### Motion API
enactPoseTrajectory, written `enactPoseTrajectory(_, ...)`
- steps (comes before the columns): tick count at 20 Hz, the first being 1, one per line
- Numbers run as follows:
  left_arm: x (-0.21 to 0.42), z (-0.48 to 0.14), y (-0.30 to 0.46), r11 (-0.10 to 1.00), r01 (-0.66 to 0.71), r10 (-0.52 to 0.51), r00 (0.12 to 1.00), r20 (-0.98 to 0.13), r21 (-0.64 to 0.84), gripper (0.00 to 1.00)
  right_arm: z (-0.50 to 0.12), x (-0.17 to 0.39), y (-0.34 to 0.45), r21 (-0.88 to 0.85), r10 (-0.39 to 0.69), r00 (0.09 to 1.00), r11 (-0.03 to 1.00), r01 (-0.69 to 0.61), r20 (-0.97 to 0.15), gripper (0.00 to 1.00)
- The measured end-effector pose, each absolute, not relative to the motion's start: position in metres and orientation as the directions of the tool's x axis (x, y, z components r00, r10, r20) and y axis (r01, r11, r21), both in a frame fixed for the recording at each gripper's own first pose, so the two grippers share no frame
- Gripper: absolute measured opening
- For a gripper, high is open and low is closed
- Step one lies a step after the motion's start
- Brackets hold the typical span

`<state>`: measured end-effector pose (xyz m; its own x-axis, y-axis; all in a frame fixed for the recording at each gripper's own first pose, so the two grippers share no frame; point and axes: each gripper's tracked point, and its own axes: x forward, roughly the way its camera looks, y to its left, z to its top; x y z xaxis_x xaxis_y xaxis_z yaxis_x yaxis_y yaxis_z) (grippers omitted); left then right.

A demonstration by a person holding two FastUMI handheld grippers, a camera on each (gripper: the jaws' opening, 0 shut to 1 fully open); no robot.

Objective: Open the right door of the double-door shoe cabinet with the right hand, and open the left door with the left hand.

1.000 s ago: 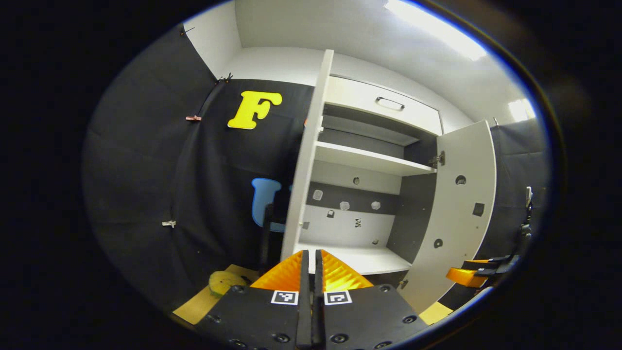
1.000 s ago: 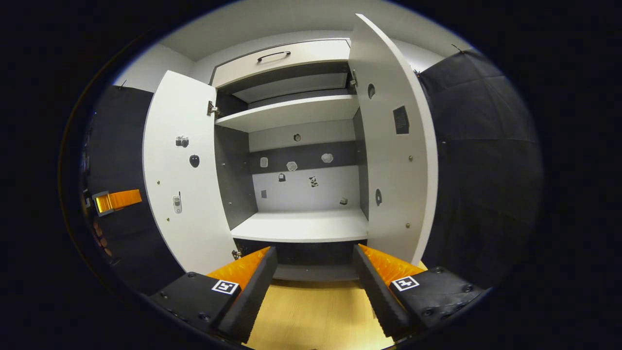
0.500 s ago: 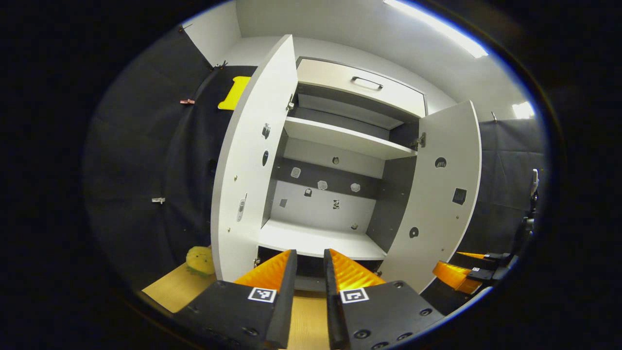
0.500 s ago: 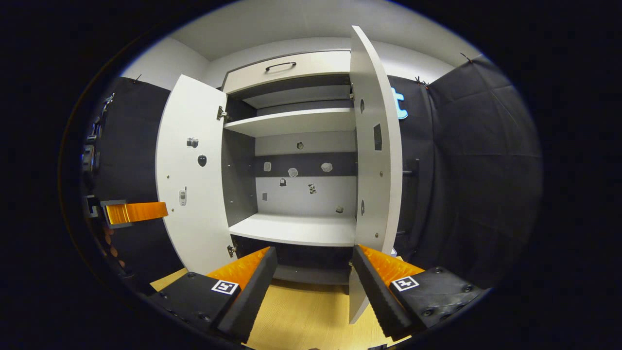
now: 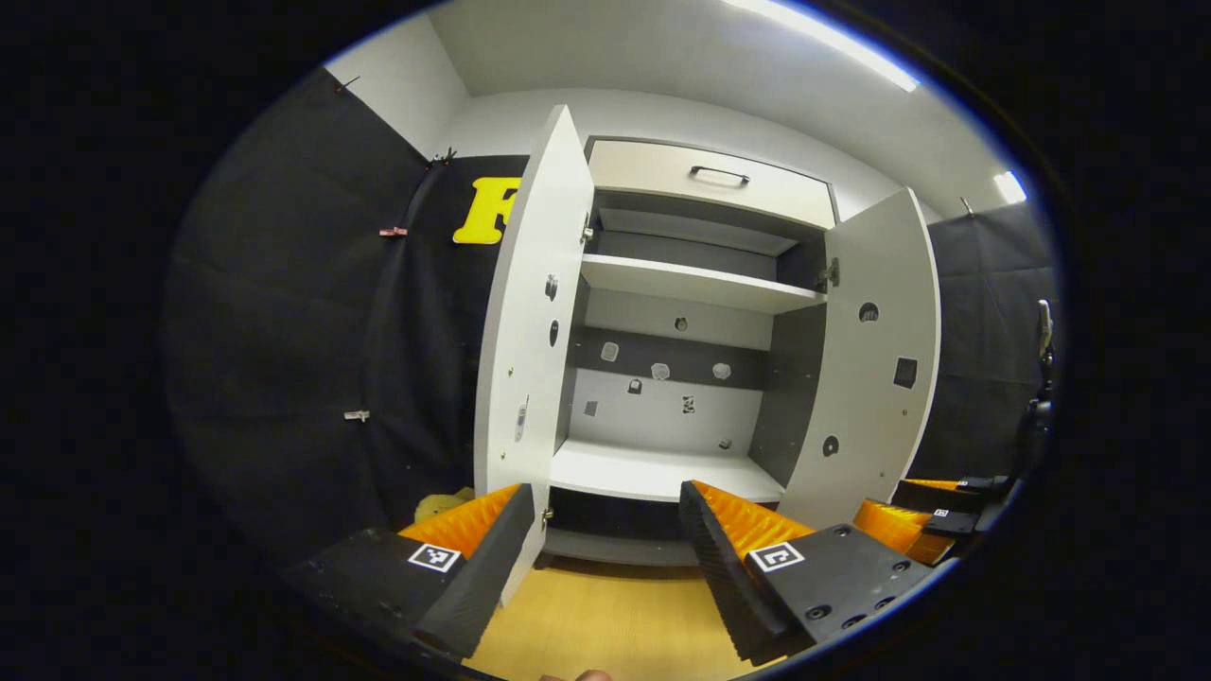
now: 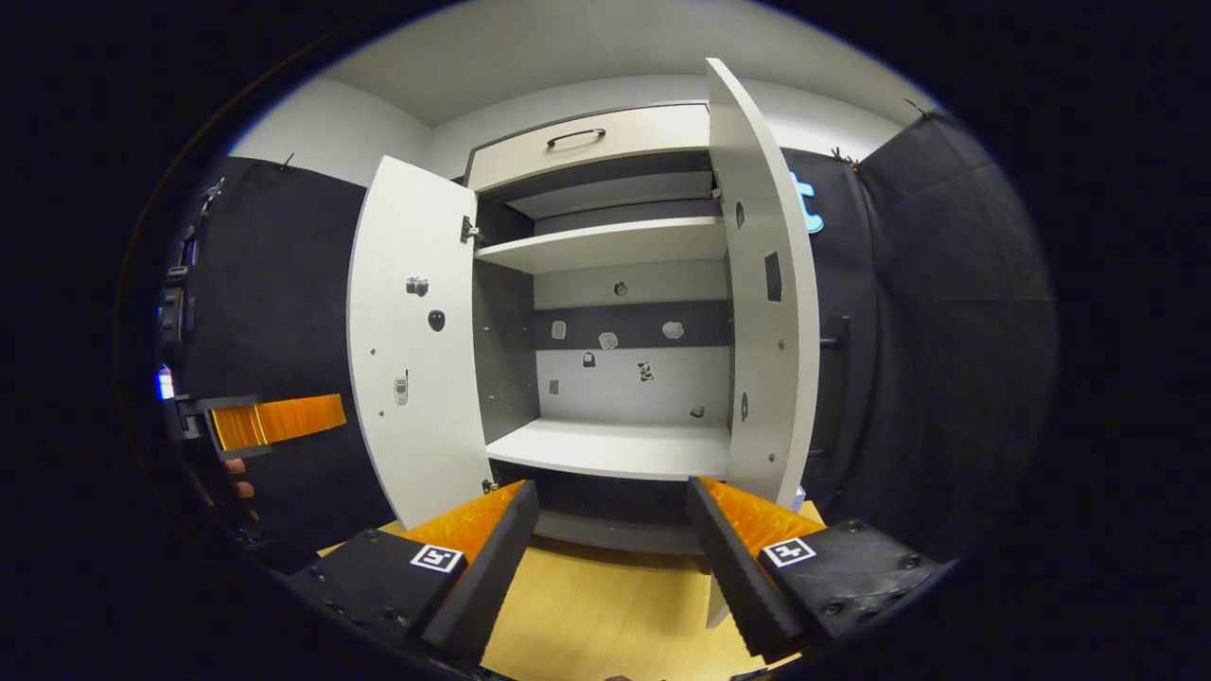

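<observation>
Now both doors of the shoe cabinet (image 5: 681,312) stand swung wide, the left door (image 5: 525,331) and the right door (image 5: 875,359) framing bare white shelves. Out in front, the left gripper (image 5: 601,558) hangs with its fingers spread apart, holding nothing. Likewise the right gripper (image 6: 610,558) sits parted above the wooden floor (image 6: 605,615), clear of both doors.
</observation>
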<state>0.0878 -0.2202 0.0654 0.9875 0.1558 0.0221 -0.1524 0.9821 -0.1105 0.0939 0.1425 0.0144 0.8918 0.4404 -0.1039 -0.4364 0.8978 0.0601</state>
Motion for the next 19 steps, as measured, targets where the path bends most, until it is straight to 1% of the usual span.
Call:
enactPoseTrajectory(6,0.070,0.060,-0.204,0.983,-0.152,0.153,0.988,0.008,-0.104,0.95,0.007,0.086,0.143,0.078,0.393,0.913,0.919,-0.386,-0.113,0.99)
enactPoseTrajectory(11,0.061,0.061,-0.198,0.985,-0.152,0.153,0.988,0.012,-0.083,0.95,0.013,0.082,0.146,0.075,0.386,0.917,0.922,-0.380,-0.099,0.98)
enactPoseTrajectory(19,0.058,0.058,-0.196,0.987,-0.159,0.159,0.987,0.010,0.035,0.95,0.015,0.077,0.155,0.059,0.384,0.919,0.923,-0.380,-0.085,0.98)
